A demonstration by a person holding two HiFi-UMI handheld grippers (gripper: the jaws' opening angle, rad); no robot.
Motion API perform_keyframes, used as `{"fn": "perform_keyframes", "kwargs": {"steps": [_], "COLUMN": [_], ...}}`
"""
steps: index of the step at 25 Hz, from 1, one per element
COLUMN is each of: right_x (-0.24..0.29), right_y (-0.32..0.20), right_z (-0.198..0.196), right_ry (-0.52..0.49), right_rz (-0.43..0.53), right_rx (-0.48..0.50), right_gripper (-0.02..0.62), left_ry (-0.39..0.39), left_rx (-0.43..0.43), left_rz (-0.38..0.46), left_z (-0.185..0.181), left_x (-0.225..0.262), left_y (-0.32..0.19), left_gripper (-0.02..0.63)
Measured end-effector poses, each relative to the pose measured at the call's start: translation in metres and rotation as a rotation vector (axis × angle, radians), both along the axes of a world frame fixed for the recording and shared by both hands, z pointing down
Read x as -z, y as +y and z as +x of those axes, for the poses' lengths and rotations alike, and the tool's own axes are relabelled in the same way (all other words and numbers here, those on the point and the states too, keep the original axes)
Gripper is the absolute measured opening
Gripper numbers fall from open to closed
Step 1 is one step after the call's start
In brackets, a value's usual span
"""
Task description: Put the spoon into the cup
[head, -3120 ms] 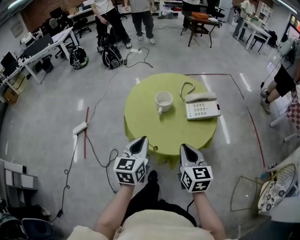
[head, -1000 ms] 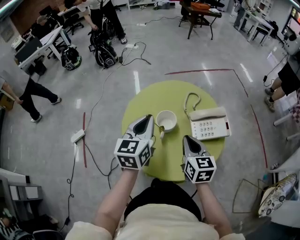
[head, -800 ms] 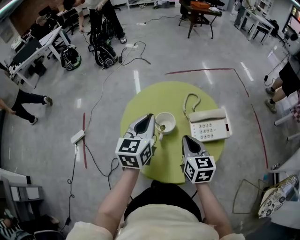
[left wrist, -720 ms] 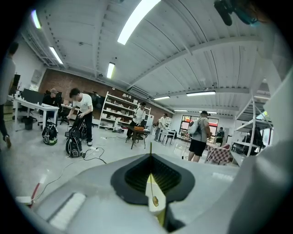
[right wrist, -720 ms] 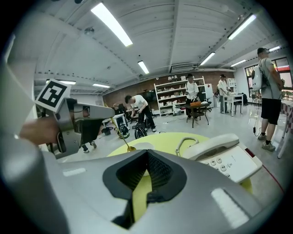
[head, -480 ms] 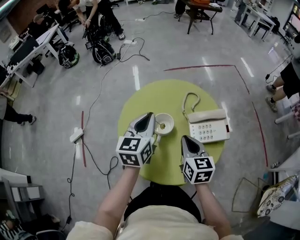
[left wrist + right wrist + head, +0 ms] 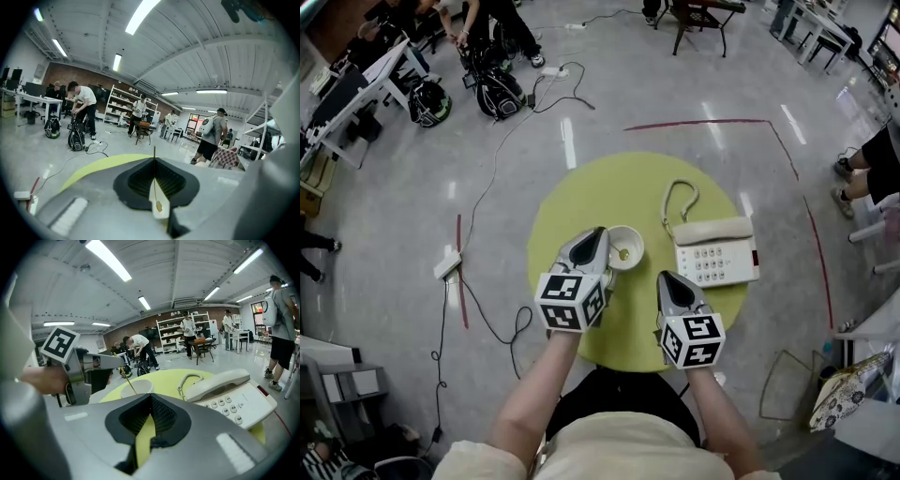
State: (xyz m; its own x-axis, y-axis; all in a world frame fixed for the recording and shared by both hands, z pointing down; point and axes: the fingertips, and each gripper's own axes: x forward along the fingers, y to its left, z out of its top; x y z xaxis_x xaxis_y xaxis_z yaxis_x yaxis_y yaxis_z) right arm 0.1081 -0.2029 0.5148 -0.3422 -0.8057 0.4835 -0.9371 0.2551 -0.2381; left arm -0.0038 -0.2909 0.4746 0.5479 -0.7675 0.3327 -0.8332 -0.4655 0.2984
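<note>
Two grippers over the round desk: left gripper jaws clenched on the spoon handle, spoon tilted, lower end reaching into the cup at mid-desk. Right gripper jaws closed on nothing, near the front edge, beside the phone.

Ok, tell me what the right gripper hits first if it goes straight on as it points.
Likely the white cup, just left of its line. The right gripper points over yellow tablecloth toward the gap between the cup and the telephone cord, so it might slip past; depth is unclear.
</note>
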Motion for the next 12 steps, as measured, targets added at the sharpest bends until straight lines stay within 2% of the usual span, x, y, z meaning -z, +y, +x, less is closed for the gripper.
{"fn": "perform_keyframes", "kwargs": {"steps": [12], "right_x": [-0.009], "right_y": [-0.008], "right_z": [-0.005], "right_ry": [0.002], "right_rz": [-0.024], "right_rx": [0.014], "right_gripper": [0.002], "left_ry": [0.026], "left_rx": [0.006], "left_rz": [-0.053], "left_z": [0.003], "left_x": [-0.024], "left_y": [-0.003], "left_gripper": [0.005]}}
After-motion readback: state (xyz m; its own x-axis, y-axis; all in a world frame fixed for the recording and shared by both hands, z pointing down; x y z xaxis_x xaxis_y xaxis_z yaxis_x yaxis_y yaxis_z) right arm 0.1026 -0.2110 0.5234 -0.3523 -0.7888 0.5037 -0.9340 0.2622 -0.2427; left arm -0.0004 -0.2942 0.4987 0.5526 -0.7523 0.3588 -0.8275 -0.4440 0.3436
